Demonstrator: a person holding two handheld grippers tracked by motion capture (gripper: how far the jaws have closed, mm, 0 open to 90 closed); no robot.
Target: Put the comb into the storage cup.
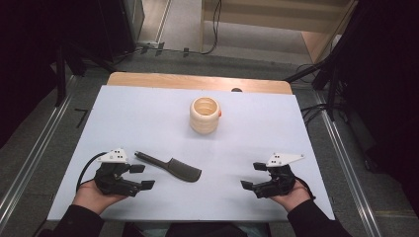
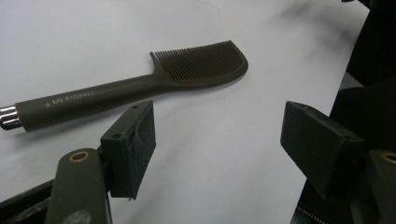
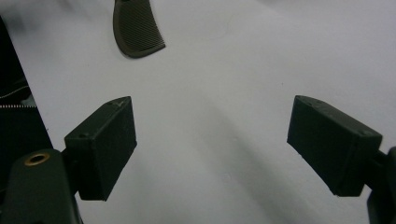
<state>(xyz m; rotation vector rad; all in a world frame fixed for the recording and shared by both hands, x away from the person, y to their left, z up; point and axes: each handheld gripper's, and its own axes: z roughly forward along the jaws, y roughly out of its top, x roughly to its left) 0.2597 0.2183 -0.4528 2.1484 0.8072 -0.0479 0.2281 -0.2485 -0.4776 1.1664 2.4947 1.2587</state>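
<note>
At the near left edge of the white table [image 1: 148,118] the left gripper [image 1: 142,177] lay in the person's hand, jaws spread and empty. Just right of it lay one dark comb [image 1: 170,167], flat on the table, touching neither gripper; the left gripper view showed white lettering on its handle and a metal end cap, unreadable from above. Farther back stood one ribbed cream cup [image 1: 205,114]. The right gripper [image 1: 253,176] also had its jaws spread and empty.

One comb [image 1: 170,166], one ribbed cup [image 1: 205,114], two claws.
</note>
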